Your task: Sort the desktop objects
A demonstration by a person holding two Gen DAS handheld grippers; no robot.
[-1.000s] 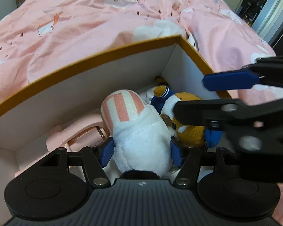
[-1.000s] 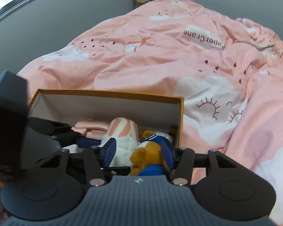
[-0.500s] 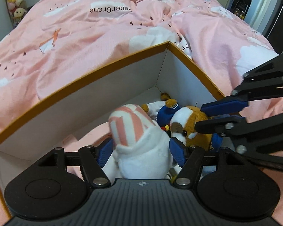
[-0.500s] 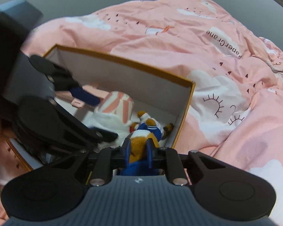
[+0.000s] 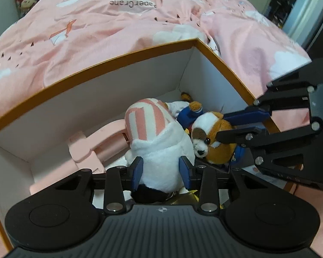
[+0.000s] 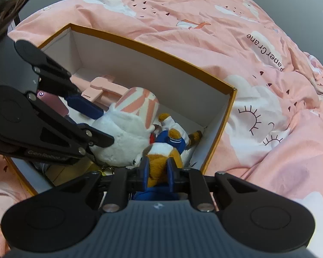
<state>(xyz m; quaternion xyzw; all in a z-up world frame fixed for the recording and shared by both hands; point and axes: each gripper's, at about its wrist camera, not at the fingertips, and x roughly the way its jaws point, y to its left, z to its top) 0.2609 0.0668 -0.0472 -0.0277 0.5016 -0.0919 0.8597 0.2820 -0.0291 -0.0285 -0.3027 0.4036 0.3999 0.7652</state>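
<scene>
While closing on the white plush [image 5: 161, 154], left gripper [image 5: 161, 172]; right gripper [image 6: 157, 172] clamped on dog plush [image 6: 159, 163].

hidden: plush dog [image 6: 161, 161] body behind fingers | box [image 5: 118, 58] corner cut off

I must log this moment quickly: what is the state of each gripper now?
Left gripper: fingers closing on the white plush between them.
Right gripper: closed on the brown dog plush.

Since before, the right gripper [image 6: 157, 173] has clamped the dog plush [image 6: 159, 163], while the left gripper [image 5: 161, 173] is closing on the white plush [image 5: 161, 150].
</scene>
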